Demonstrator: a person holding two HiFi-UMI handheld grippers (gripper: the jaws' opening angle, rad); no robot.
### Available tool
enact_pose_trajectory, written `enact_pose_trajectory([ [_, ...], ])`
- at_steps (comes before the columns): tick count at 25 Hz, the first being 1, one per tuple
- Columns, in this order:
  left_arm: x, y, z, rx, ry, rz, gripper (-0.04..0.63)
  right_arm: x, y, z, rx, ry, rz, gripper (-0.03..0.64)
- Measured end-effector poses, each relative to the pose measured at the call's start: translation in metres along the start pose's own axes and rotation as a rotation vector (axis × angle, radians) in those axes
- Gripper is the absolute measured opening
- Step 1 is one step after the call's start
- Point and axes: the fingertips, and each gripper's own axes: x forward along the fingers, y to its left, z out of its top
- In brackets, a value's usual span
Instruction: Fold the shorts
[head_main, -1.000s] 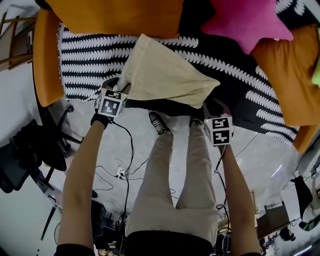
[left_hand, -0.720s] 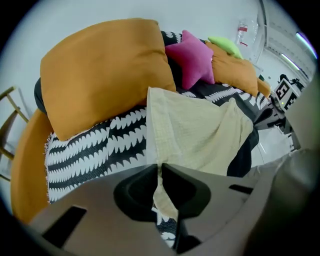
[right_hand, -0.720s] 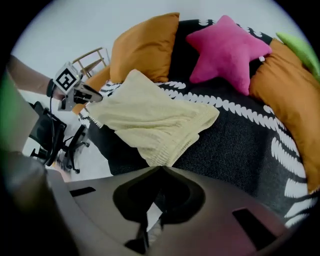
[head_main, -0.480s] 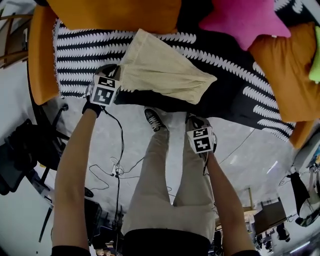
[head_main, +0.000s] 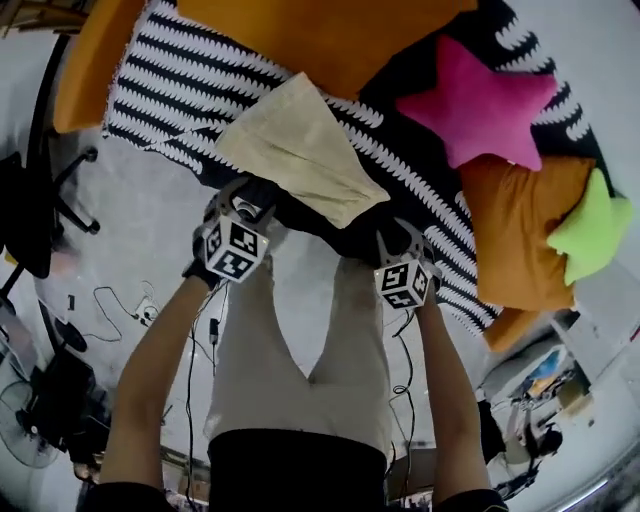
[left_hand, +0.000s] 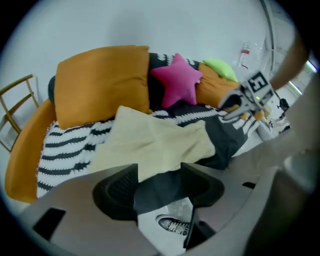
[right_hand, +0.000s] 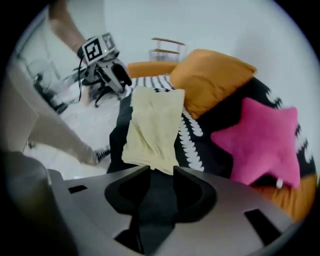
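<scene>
Shorts (head_main: 300, 155) of pale yellow cloth lie folded flat on a black-and-white patterned blanket (head_main: 165, 85), in the upper middle of the head view. Their long axis runs on a diagonal from upper left to lower right. The broad end points to the upper left and the narrower end to the lower right, near the blanket's front edge. In the right gripper view the same piece runs almost straight up and down the frame, its near edge just above the jaws.

The left gripper (left_hand: 159, 180) is released. Its jaws stand apart and have just been opening, with nothing pinched between them; only dark blanket and a shoe (left_hand: 172, 225) show through the gap. The right gripper (right_hand: 161, 184) is released too. Its jaws have just been opening and are empty, with dark cloth behind the gap.

Both grippers hang just off the near edge of the shorts. An orange cushion (head_main: 330, 30) lies beyond the shorts, and a pink star pillow (head_main: 480, 105) lies to the right.
</scene>
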Motion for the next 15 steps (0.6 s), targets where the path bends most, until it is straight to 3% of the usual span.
enact_pose_trajectory([
  [3, 0.035, -0.106, -0.003, 0.053, 0.062, -0.013, 0.273, 0.034, -0.011, -0.002, -0.458, -0.031, 0.057, 0.201],
  [5, 0.065, -0.165, 0.014, 0.047, 0.087, 0.018, 0.298, 0.052, -0.013, -0.015, -0.745, -0.063, 0.115, 0.232],
  [7, 0.096, -0.197, 0.032, 0.067, 0.088, 0.085, 0.316, 0.067, -0.016, -0.027, -0.955, -0.104, 0.142, 0.242],
  [10, 0.135, -0.197, 0.037, 0.055, 0.107, 0.17, 0.316, 0.09, -0.022, -0.027, -1.058, -0.131, 0.162, 0.237],
  [11, 0.141, -0.192, 0.032, 0.019, 0.125, 0.176, 0.263, 0.093, -0.023, -0.026, -1.064, -0.136, 0.178, 0.223],
  [12, 0.143, -0.187, 0.024, -0.037, 0.138, 0.172, 0.135, 0.093, -0.02, -0.026, -1.063, -0.144, 0.201, 0.136],
  [15, 0.126, -0.179, -0.001, -0.224, 0.11, 0.115, 0.101, 0.077, 0.011, -0.029, -1.058, -0.164, 0.302, 0.101],
])
